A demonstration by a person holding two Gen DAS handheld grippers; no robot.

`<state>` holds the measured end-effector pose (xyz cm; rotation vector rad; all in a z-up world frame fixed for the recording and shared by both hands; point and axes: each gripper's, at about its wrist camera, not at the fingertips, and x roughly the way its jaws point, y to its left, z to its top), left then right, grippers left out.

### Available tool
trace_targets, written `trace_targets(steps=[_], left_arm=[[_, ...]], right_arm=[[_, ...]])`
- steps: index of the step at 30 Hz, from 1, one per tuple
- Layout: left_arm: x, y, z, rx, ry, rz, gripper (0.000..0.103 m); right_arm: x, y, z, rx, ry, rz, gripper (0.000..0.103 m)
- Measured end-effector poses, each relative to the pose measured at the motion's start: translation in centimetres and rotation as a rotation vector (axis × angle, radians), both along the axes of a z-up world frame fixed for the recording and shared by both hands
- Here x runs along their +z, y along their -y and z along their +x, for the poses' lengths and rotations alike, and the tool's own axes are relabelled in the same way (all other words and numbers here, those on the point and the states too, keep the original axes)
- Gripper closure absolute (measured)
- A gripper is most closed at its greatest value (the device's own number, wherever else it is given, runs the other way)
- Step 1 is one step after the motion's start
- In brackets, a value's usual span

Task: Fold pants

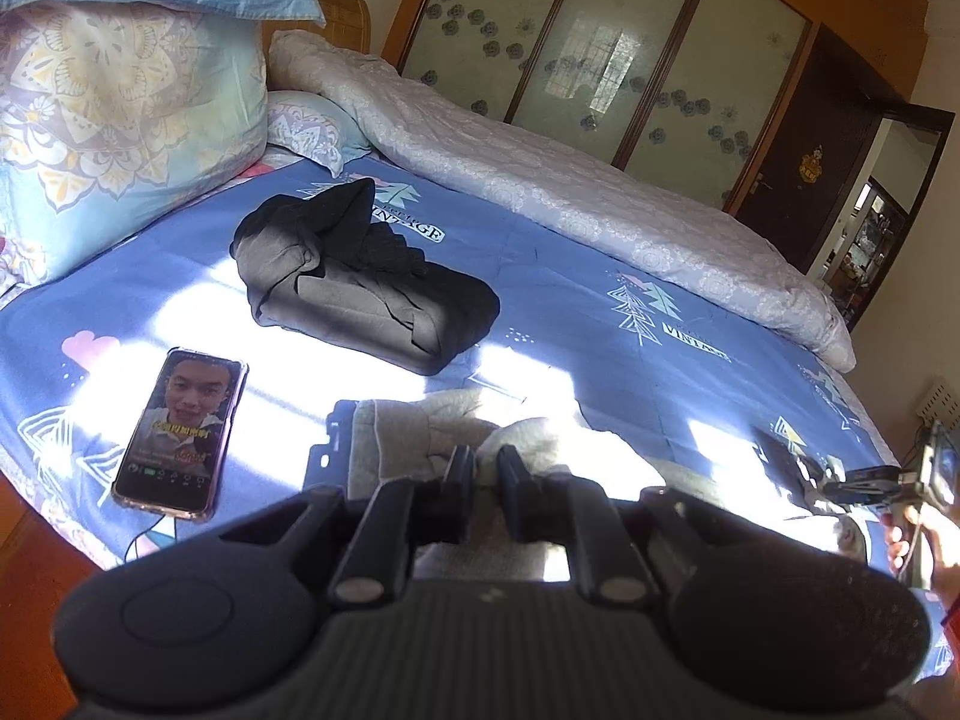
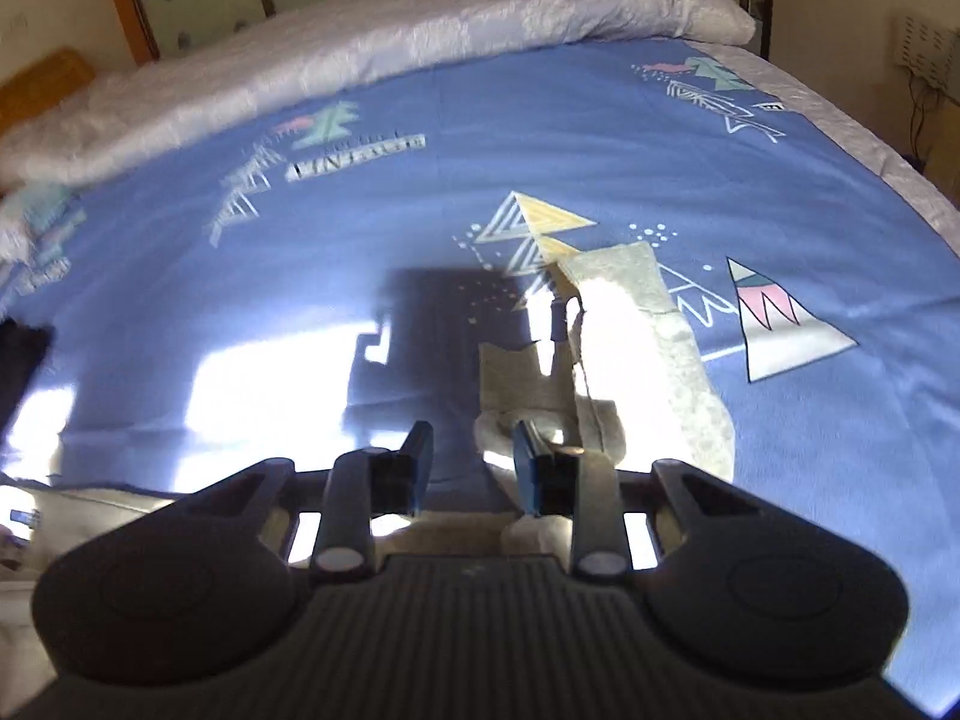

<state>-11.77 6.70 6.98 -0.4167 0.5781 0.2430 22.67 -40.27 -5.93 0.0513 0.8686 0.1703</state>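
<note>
Beige fleece pants (image 2: 654, 360) run lengthwise ahead of the unclenched right gripper (image 2: 471, 456); left gripper (image 1: 485, 468) pinches their bunched end.

Bed (image 1: 570, 300), blue printed sheet. On it: folded dark garment (image 1: 366, 282) mid-bed; phone (image 1: 177, 432), screen lit, near the front edge; pale grey pants (image 2: 636, 348) at the front; rolled white quilt (image 1: 570, 180) along the far side; stacked pillows (image 1: 120, 108) at the head.
</note>
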Motion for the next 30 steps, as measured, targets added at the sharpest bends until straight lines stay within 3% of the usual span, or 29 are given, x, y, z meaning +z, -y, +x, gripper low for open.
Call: trace_targets(steps=[1,3,4,6,8,13,16,18,21,24,27,30], left_arm=[[0.1,0.0,0.0,0.003,-0.002,0.004,0.093],[0.1,0.1,-0.2,0.011,-0.004,0.011,0.093],[0.1,0.1,-0.2,0.015,-0.006,0.012,0.093],[0.1,0.1,-0.1,0.019,-0.009,0.015,0.093],[-0.1,-0.3,0.1,0.025,-0.016,0.016,0.093],[0.0,-1.1,-0.4,0.043,0.008,0.004,0.093],[-0.3,-1.8,-0.9,0.066,0.015,-0.009,0.093],[-0.6,-2.4,-0.8,0.084,0.01,-0.027,0.093],[-0.7,-3.4,0.9,0.07,0.011,-0.061,0.093],[0.3,-3.6,5.3,0.024,0.002,-0.022,0.093],[1.8,-2.9,11.1,-0.023,0.003,0.07,0.093],[4.0,-2.7,17.6,-0.045,0.007,0.107,0.093]], right_arm=[[-1.2,-0.7,1.2,-0.005,-0.037,-0.087,0.054],[-3.3,-0.9,2.8,-0.01,-0.081,-0.206,0.055],[-3.8,-0.5,2.6,-0.006,-0.091,-0.211,0.063],[-3.0,0.3,2.3,-0.024,-0.089,-0.148,0.093],[-0.4,2.0,1.4,-0.075,-0.027,-0.06,0.093],[9.1,12.6,-6.4,-0.225,0.298,0.403,0.093],[10.3,19.0,-11.1,-0.339,0.359,0.516,0.092],[9.3,22.3,-13.6,-0.422,0.347,0.53,0.093],[6.1,26.0,-16.3,-0.547,0.257,0.554,0.092],[3.2,27.1,-17.0,-0.595,0.175,0.604,0.092],[1.8,25.6,-14.8,-0.592,0.129,0.598,0.092],[1.7,24.4,-10.6,-0.59,0.103,0.592,0.092]])
